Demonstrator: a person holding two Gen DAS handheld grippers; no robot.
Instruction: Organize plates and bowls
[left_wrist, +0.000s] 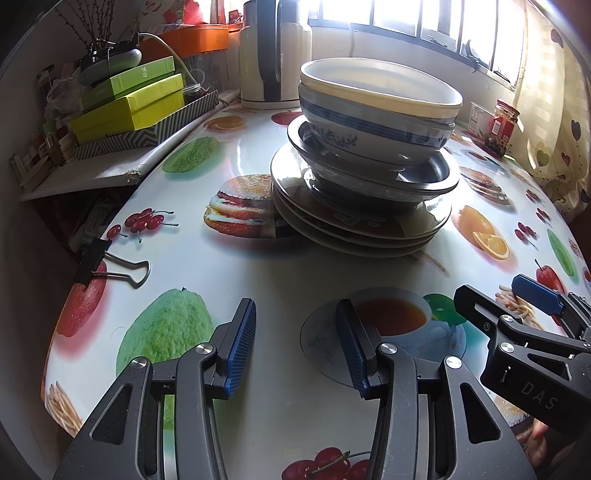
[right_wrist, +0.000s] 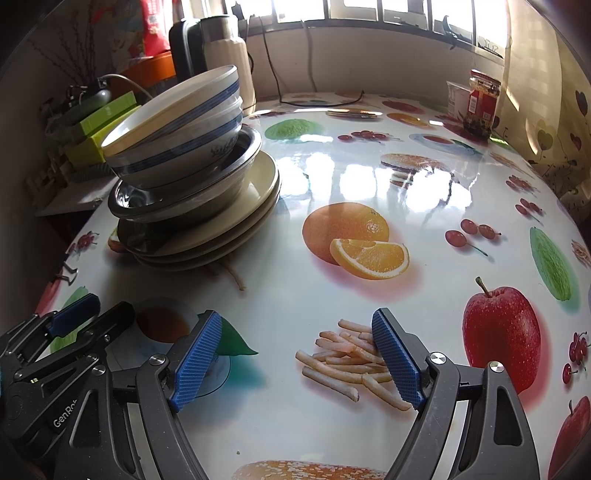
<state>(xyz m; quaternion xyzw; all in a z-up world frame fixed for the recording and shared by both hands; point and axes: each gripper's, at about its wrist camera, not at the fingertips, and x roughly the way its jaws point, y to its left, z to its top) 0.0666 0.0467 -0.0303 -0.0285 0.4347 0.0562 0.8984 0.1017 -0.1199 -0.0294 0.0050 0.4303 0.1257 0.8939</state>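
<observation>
So, left wrist view: left tongs (left_wrist: 295, 347) sit about half open with nothing between the pads, hovering over bare table (left_wrist: 229, 266). The stack of plates and bowls (left_wrist: 365, 166) is straight ahead of them and a bit to the right, well apart, with no obstacle between. Right tongs (left_wrist: 495, 299) poke in at the lower right, beside the left pair. Right wrist view: right tongs (right_wrist: 301, 354) gape wide, also empty, over the printed fries. From here the stack (right_wrist: 192, 177) lies ahead and clearly off to the left, so it's roughly centred for the left hand and off-axis for the right. The top bowl (right_wrist: 177, 122) looks tilted in this view, its raised rim toward the far side. My read: the left hand has the straighter reach; the right needs to swing left first. Stack is round, so no long axis to align, just rim access.
</observation>
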